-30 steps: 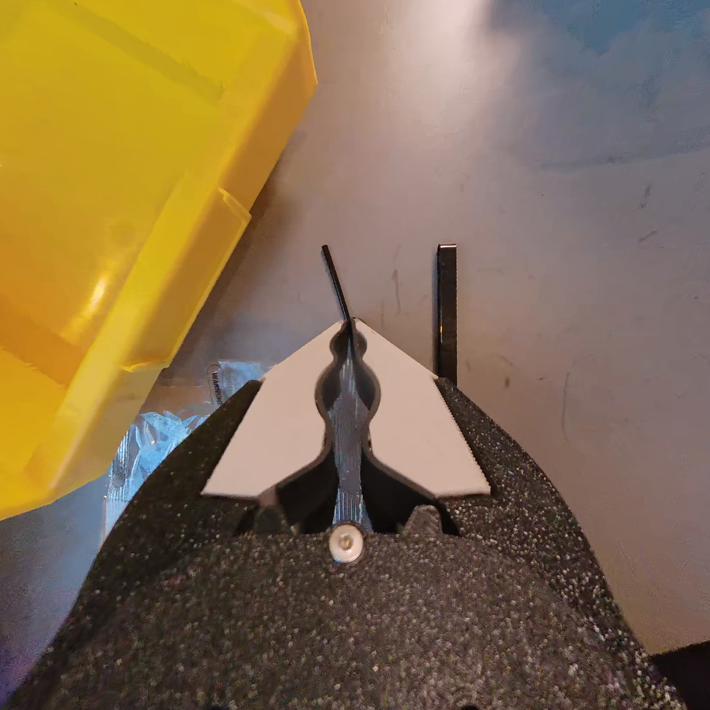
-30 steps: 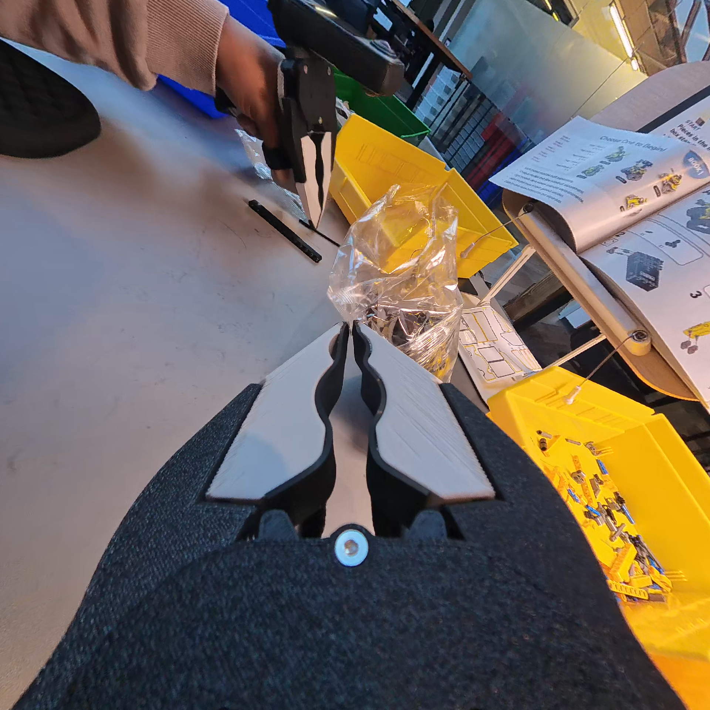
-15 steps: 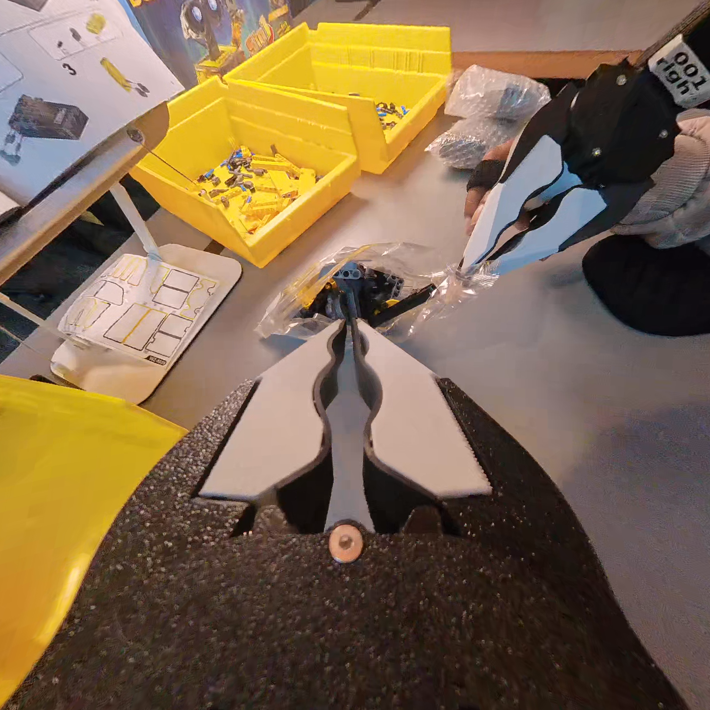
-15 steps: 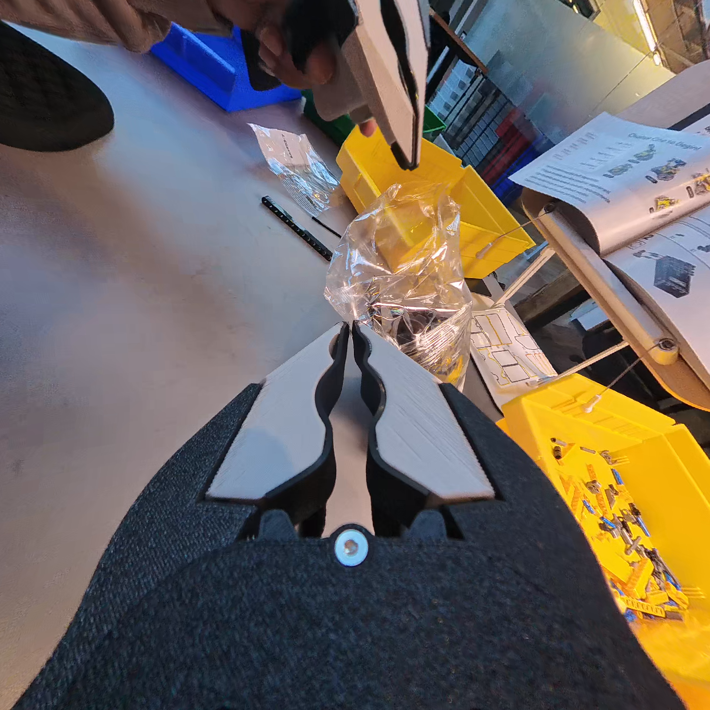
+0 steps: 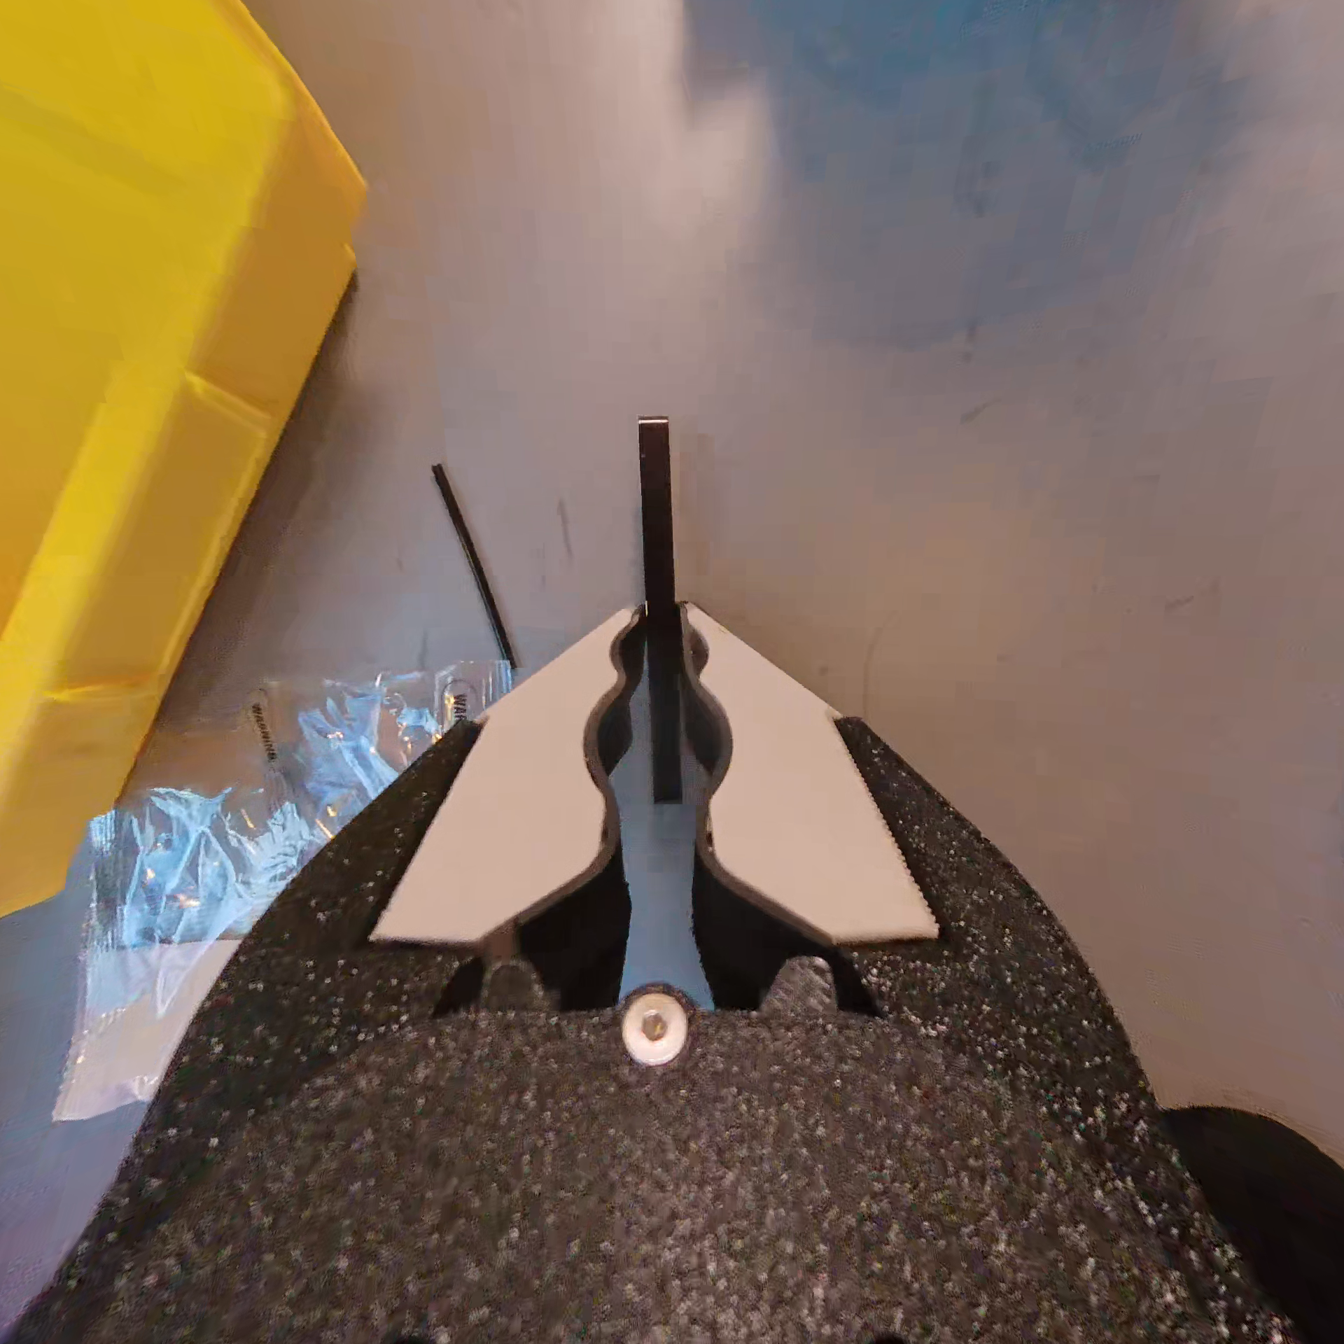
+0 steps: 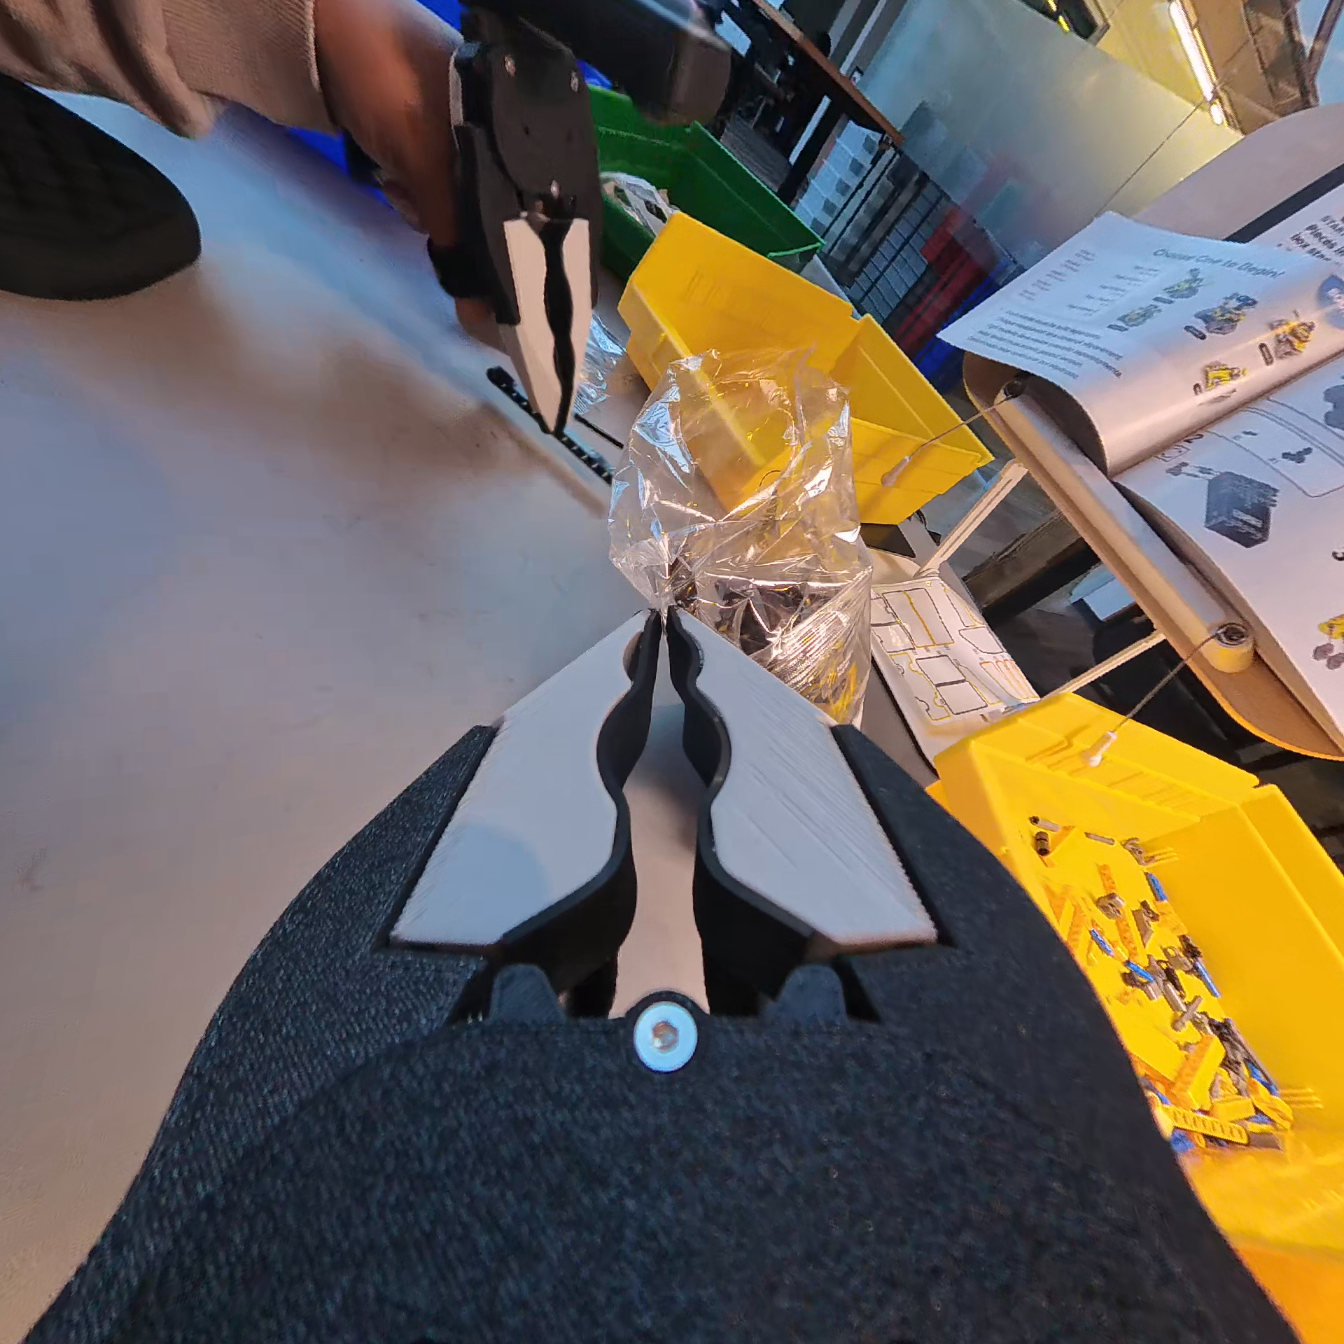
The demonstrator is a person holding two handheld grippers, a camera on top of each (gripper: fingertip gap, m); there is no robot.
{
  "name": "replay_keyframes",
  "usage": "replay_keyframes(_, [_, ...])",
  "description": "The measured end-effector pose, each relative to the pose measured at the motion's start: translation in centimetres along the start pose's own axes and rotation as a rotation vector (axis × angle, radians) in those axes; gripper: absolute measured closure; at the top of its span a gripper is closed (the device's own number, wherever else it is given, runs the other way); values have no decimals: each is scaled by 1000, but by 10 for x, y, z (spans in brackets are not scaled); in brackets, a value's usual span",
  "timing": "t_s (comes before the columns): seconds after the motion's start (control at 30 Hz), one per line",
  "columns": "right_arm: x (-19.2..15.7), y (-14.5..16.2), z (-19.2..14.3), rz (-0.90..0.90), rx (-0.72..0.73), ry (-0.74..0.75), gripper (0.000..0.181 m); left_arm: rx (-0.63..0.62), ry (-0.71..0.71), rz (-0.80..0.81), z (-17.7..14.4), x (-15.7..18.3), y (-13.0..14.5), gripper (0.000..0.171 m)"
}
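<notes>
Left gripper [image 5: 662, 607] jaws narrowly parted around black beam [image 5: 658, 524], thin black rod [image 5: 473, 567], yellow bin [image 5: 145, 364] left

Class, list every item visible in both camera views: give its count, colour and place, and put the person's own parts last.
Flat black toothed beam: one, on the grey table, between the left fingers.
Thin black rod: one, left of the beam.
Flat clear plastic bag: one, beside the empty yellow bin.
Clear bag of dark parts: one, pinched by right gripper.
Yellow bins: three; one holds parts.
Green bin: one, far side.
Open instruction booklet: one, on stand.
Left gripper: closed around beam.
Hand: one.
</notes>
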State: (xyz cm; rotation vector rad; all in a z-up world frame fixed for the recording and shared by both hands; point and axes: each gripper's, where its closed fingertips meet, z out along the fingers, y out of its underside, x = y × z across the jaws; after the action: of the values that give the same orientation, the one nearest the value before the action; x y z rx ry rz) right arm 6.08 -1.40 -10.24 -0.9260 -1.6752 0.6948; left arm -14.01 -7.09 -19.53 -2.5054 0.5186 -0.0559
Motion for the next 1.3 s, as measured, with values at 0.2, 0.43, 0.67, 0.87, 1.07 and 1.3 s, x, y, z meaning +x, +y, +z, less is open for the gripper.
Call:
replay_keyframes(0.2, [-3,2,4,3,-10,-7,180,497,190,67,-85,50,-128,165])
replay_keyframes(0.43, [-4,4,5,-3,-25,-2,180,149,143,520,-41,94,-129,165])
replay_keyframes(0.67, [-9,7,9,-7,-37,-22,180,-201,43,963,-33,80,-126,165])
replay_keyframes(0.87, [-1,9,6,6,-49,11,181,37,-10,890,-20,82,-168,158])
replay_keyframes(1.07, [16,22,2,110,-73,61,180,417,3,353,-75,30,-158,143])
replay_keyframes(1.3, [29,57,-9,167,-225,64,179,192,-10,99,-25,-1,-40,143])
